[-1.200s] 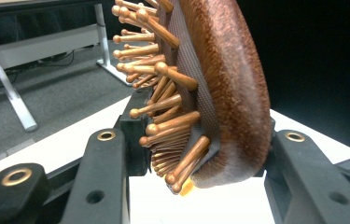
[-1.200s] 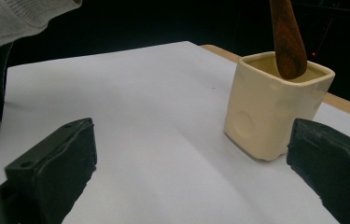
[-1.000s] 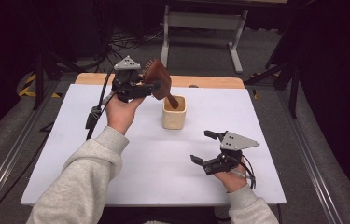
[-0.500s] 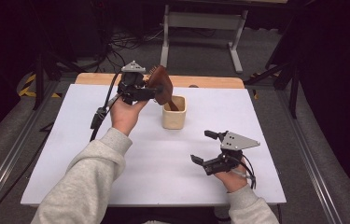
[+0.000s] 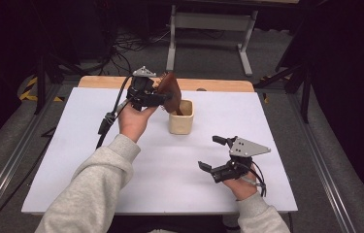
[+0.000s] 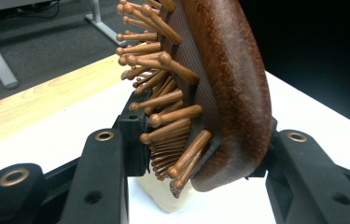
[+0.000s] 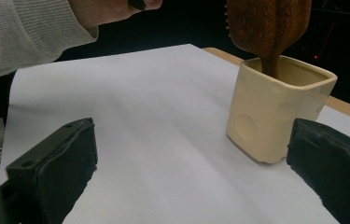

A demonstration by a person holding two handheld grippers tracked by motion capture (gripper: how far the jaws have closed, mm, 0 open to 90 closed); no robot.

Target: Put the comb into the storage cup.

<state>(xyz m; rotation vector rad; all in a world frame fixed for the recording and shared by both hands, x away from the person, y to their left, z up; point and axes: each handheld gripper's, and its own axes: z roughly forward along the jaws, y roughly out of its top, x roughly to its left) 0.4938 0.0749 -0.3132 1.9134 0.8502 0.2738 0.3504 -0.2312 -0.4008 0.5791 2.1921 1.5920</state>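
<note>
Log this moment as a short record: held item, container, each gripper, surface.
held item: wooden hairbrush, head up, handle down inside the cup
container: cream cup, upright on the table
left gripper: shut on the brush head
right gripper: open, nothing between its fingers, apart from the cup
surface: white table

No readable text, label, brand, number or sign in any view. Brown wooden hairbrush (image 6: 228, 88): plain grain, no mark. Cream square ceramic cup (image 7: 275, 112): blank walls, shallow dimples only. White table (image 5: 170, 160): unmarked surface. Black fingers (image 7: 56, 163) of gripper: bare rubber and screw holes, no lettering. Yellow-black hazard striping (image 5: 29, 92) on floor at left edge of high view: pattern only, no words.
</note>
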